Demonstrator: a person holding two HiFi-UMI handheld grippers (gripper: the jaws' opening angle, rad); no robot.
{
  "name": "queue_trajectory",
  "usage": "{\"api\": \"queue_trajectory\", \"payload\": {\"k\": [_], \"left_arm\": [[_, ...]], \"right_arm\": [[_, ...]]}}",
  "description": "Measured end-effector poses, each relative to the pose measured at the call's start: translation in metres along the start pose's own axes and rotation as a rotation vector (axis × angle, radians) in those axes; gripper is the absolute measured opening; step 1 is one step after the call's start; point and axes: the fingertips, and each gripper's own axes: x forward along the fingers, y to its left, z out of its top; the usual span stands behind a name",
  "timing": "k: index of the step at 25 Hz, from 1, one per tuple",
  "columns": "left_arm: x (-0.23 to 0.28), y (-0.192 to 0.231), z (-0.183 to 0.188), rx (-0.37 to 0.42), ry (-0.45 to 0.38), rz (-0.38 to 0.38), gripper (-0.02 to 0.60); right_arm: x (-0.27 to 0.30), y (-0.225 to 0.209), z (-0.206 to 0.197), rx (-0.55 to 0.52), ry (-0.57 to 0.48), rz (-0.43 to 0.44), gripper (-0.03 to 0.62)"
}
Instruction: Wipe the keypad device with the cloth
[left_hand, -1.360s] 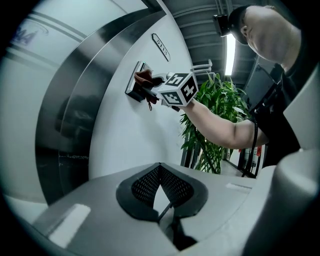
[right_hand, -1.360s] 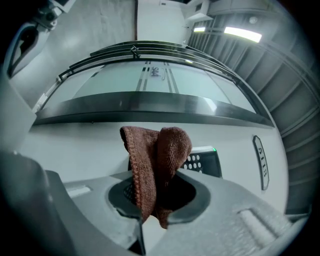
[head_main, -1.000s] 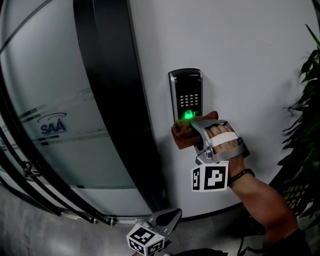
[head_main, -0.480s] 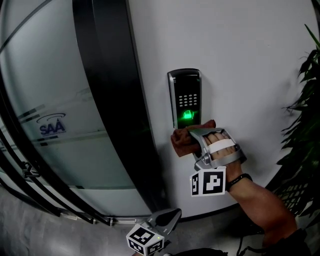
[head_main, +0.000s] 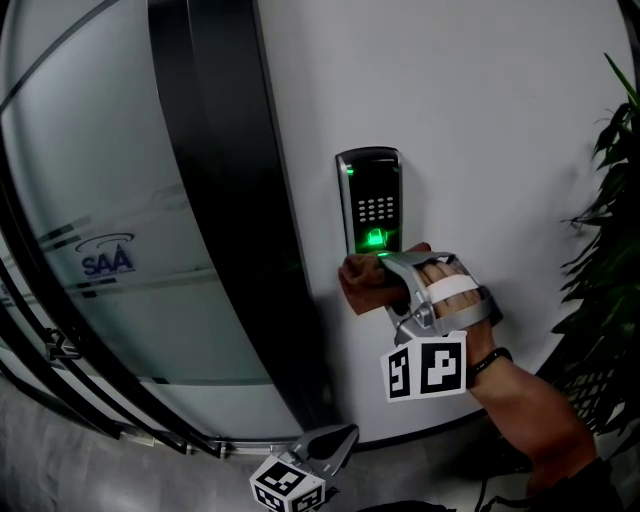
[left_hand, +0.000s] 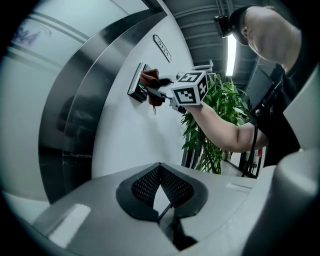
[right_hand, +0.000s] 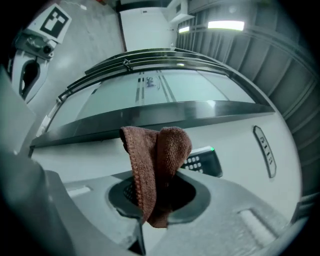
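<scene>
Left gripper (head_main: 335, 440) low, jaws together, empty, well below the wall unit. Brown cloth (head_main: 366, 284) bunched against lower end of keypad device (head_main: 372, 200), just under its green light. Right gripper (head_main: 388, 268) clamped on cloth, held to the wall (head_main: 480, 120).

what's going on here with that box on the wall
A person holds a brown cloth in the right gripper, which is shut on it, and presses it against the lower end of the wall-mounted keypad device, just below the glowing green sensor. The left gripper hangs low, shut and empty, taking no part.
</scene>
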Motion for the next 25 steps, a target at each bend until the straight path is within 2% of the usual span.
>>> {"api": "queue_trajectory", "payload": {"k": [5,11,17,25], "left_arm": [[-0.001,-0.002,0.001,0.003,-0.004,0.0,0.017],[-0.001,-0.004,0.0,-0.002,-0.008,0.001,0.017],[-0.006,-0.003,-0.002,-0.009,-0.012,0.016,0.017],[-0.007,-0.001,-0.004,-0.014,-0.016,0.018,0.017]], "right_arm": [[0.0,-0.07,0.012,-0.044,-0.024,-0.151,0.055],[0.019,-0.126,0.018,-0.104,0.003,-0.249,0.055],[0.04,-0.142,0.011,-0.102,0.054,-0.247,0.055],[0.039,-0.12,0.012,-0.132,0.063,-0.218,0.055]]}}
